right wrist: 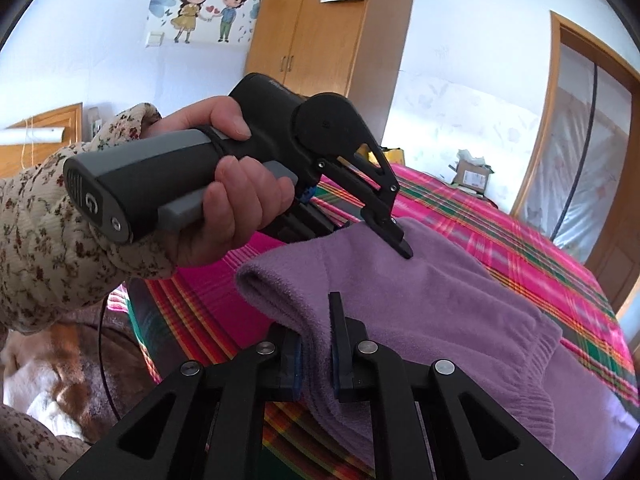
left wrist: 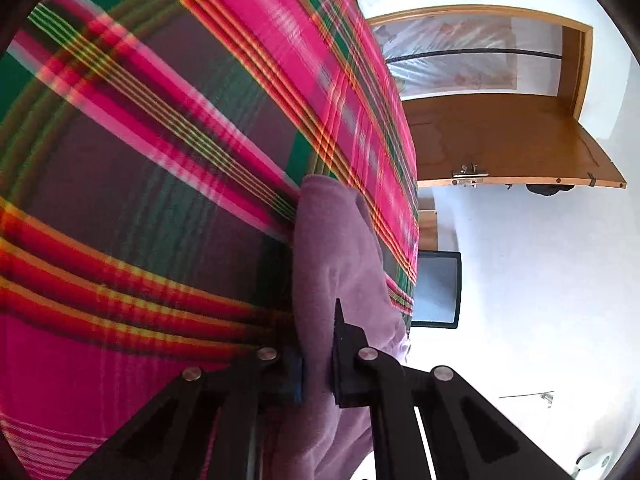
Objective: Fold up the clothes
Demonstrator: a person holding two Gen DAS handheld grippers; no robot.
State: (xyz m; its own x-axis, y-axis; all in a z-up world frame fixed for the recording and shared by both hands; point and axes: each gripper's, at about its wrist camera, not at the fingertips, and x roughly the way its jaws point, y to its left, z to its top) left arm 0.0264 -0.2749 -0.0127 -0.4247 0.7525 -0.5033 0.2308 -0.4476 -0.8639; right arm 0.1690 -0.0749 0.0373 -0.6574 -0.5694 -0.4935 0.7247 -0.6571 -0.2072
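A purple fleece garment (right wrist: 432, 312) hangs folded above the plaid bed sheet (right wrist: 500, 232). My right gripper (right wrist: 316, 336) is shut on its near folded edge, fabric pinched between the fingers. In the right wrist view a hand in a floral sleeve holds my left gripper (right wrist: 394, 240), which is shut on the garment's far edge. The left wrist view, tilted sideways, shows my left gripper (left wrist: 316, 344) clamped on the purple fleece (left wrist: 336, 248) with the plaid sheet (left wrist: 160, 160) filling the background. A ribbed cuff (right wrist: 540, 360) droops at the right.
A wooden wardrobe (right wrist: 332, 40) stands behind the bed beside a wall sticker. A cardboard box (right wrist: 472, 176) sits at the bed's far edge. A wooden door (left wrist: 500, 140) with a plastic curtain is open. A dark monitor (left wrist: 438, 290) stands by the wall.
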